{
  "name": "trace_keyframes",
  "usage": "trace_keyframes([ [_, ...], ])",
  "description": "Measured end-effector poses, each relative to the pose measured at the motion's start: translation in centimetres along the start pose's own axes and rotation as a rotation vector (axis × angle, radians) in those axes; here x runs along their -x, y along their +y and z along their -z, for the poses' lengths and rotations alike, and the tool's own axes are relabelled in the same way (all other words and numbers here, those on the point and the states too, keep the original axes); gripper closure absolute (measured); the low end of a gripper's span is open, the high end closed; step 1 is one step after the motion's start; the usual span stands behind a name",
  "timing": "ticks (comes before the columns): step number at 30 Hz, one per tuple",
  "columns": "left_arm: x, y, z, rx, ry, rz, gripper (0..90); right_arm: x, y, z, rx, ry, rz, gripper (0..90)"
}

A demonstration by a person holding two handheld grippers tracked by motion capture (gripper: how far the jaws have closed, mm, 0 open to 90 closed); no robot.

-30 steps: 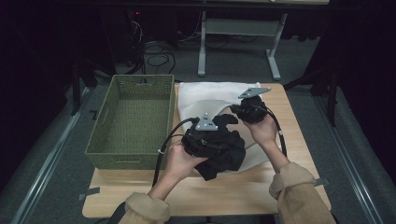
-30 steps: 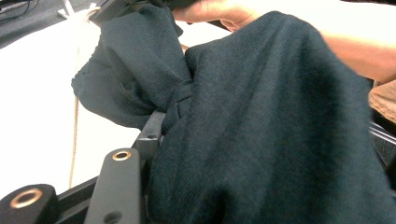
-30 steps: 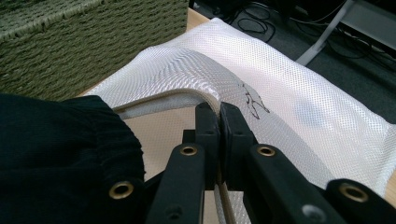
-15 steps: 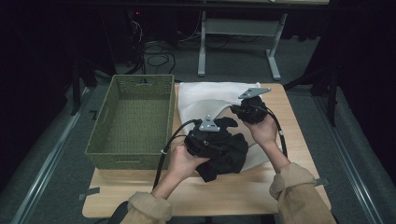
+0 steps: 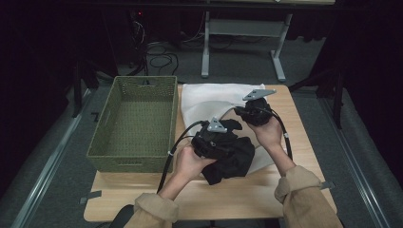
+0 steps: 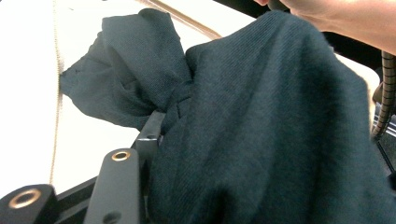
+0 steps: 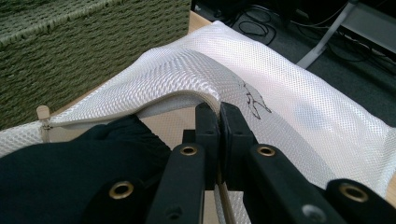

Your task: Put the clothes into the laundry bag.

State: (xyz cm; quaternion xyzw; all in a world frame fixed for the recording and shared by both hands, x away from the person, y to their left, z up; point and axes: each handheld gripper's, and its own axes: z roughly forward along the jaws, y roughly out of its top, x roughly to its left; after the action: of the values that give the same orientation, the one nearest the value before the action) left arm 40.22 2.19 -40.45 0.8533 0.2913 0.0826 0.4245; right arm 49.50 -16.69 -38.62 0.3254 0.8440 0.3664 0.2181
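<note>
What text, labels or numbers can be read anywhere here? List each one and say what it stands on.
No readable text in any view.
Small dark mark on the white mesh bag, seen in the right gripper view: a drawn squiggle or logo, not legible as letters.
Green woven basket, dark garment, wooden table: no lettering or labels visible.
Both grippers: no markings, just brass-coloured rivets.

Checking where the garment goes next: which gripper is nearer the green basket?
Left. The left gripper, gripping the black garment, is just right of the green basket; the right gripper, pinching the white mesh bag, sits farther right.
</note>
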Motion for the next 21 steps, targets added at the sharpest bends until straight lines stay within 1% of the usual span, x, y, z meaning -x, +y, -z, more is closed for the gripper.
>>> trace_keyframes([
  [4,-0.1,0.2,-0.4,-0.002,0.008,0.001,47.2,0.1,0.0,0.1,0.007,0.0,0.008,88.1],
  [5,-0.2,0.3,-0.4,-0.003,0.008,0.003,47.2,0.0,0.0,0.2,0.004,-0.001,-0.001,88.1],
  [9,-0.2,0.5,-1.0,-0.01,0.015,0.006,47.0,0.1,0.0,0.4,0.01,0.001,0.007,88.1],
  [11,-0.3,0.7,-1.2,-0.018,0.026,0.0,47.0,0.0,0.0,0.5,0.012,0.001,0.008,88.2],
  [14,-0.5,0.9,-1.5,-0.018,0.037,0.002,46.9,0.0,0.0,0.6,0.011,0.003,0.01,88.1],
  [17,-0.6,1.0,-1.8,-0.015,0.042,0.013,46.9,0.1,0.0,0.7,0.012,0.003,0.008,88.1],
  [21,-1.0,0.9,-2.3,-0.024,0.056,0.028,46.7,-0.1,0.0,0.8,0.018,0.005,0.012,88.1],
])
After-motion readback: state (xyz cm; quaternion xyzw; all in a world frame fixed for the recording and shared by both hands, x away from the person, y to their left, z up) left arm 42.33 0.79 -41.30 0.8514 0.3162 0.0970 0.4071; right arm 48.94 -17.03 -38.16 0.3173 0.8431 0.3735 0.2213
